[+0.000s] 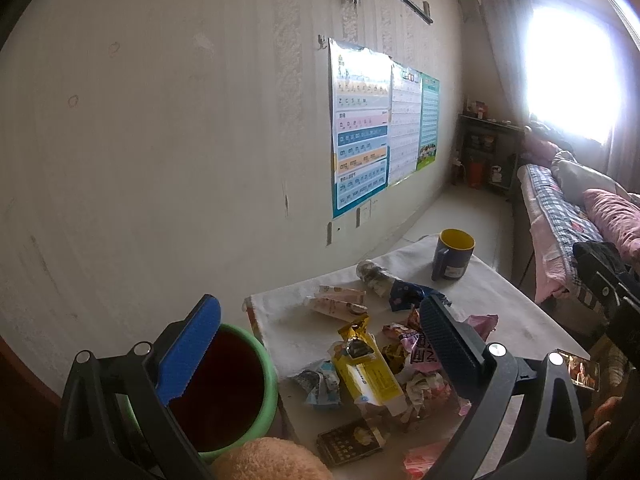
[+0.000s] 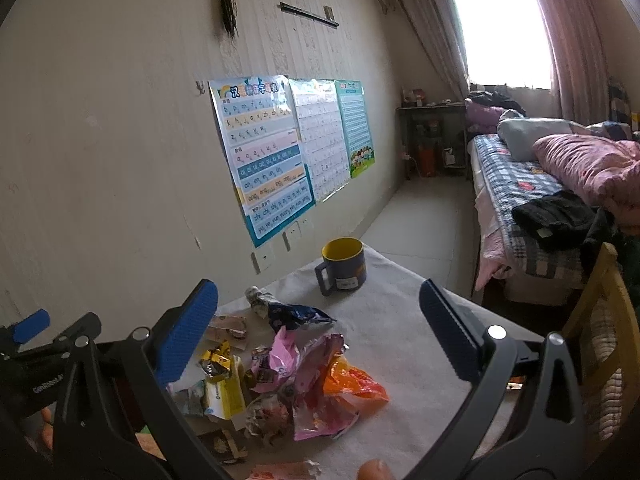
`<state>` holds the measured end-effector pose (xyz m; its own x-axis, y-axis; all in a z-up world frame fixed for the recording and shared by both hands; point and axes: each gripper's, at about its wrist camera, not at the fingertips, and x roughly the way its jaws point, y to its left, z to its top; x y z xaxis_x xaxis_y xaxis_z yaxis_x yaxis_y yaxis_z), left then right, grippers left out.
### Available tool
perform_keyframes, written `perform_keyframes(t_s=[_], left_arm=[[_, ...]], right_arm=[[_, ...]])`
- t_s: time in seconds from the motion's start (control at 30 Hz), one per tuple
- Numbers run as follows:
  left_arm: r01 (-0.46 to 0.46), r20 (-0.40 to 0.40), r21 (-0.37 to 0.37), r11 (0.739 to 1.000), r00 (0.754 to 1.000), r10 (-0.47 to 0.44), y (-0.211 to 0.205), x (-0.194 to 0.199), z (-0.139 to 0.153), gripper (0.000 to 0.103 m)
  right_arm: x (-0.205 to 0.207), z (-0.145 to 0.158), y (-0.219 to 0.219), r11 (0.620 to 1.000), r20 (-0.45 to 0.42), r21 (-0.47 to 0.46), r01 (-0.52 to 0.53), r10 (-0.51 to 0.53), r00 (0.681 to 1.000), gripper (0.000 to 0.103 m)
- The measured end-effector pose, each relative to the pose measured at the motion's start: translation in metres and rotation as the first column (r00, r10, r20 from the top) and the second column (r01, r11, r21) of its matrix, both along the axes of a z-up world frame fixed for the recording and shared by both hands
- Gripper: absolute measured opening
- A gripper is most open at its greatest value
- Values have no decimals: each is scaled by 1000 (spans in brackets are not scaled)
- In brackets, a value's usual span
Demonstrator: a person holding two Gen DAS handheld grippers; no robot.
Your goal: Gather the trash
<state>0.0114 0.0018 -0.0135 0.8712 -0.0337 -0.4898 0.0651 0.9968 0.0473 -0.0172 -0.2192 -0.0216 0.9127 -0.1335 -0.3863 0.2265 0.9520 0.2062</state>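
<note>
A heap of snack wrappers lies on a small table covered with a white cloth (image 1: 496,292). It holds a yellow packet (image 1: 370,372), pink wrappers (image 2: 308,364), an orange wrapper (image 2: 356,380) and a blue wrapper (image 2: 298,314). A green bin (image 1: 264,376) with a dark inside stands at the table's left edge. My left gripper (image 1: 320,344) is open and empty above the heap, next to the bin. My right gripper (image 2: 320,334) is open and empty above the heap. The left gripper also shows at the left edge of the right wrist view (image 2: 32,328).
A blue mug with a yellow inside (image 1: 452,256) stands at the table's far end. A phone (image 1: 580,368) lies at the right edge. A dark card box (image 1: 348,444) lies near the front. A bed (image 2: 532,200) stands to the right, a wall with posters (image 2: 272,152) to the left.
</note>
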Motion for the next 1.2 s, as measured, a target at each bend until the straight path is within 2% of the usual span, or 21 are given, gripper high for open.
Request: perform_keyframes(t_s=[0.27,0.43,0.5,0.63,0.67,0.73,0.77,0.83,0.9,0.97,1.0,1.1,1.2], left_arm=[[24,-15,5,1000,1000,-24,0,4,-8,95],[79,-120,-70,994,989,-87,4,21,-31,95],[98,-189,-105,990,975,-117,4,33,-48,85],[142,-259,-89,986,952,-160,-14,60,-81,82],[156,-290,-72,985,942,-170,-22,72,-93,80],[163,-364,-95,982,912,-187,-29,87,-109,77],[158,-398,-100,982,899,-185,-32,98,-119,72],[125,-492,-108,986,855,-163,-30,120,-140,59],[90,-542,-123,988,828,-143,-31,142,-158,48],[78,-569,-120,990,812,-133,-33,155,-170,44],[80,-581,-105,991,804,-126,-35,160,-176,35],[79,-597,-86,993,794,-115,-35,168,-187,15],[72,-569,-107,992,814,-120,-29,164,-179,10]], right_arm=[[4,-5,-5,1000,-32,17,-19,19,999,100],[8,-17,-12,1000,-82,2,-18,19,996,100],[10,-25,-19,1000,-117,10,8,-7,993,100],[15,-46,-37,999,-182,48,2,6,983,100],[15,-49,-40,998,-187,58,-6,17,982,100],[16,-58,-46,996,-196,87,-33,50,979,100],[16,-61,-47,994,-201,96,-44,62,978,100],[18,-67,-49,992,-213,112,-66,89,973,99],[18,-72,-50,988,-222,126,-85,112,969,98],[18,-77,-53,985,-232,144,-93,125,965,95],[18,-80,-54,983,-235,157,-97,132,963,94],[18,-88,-58,978,-247,184,-100,144,958,85],[21,-93,-58,974,-259,194,-115,164,952,79]])
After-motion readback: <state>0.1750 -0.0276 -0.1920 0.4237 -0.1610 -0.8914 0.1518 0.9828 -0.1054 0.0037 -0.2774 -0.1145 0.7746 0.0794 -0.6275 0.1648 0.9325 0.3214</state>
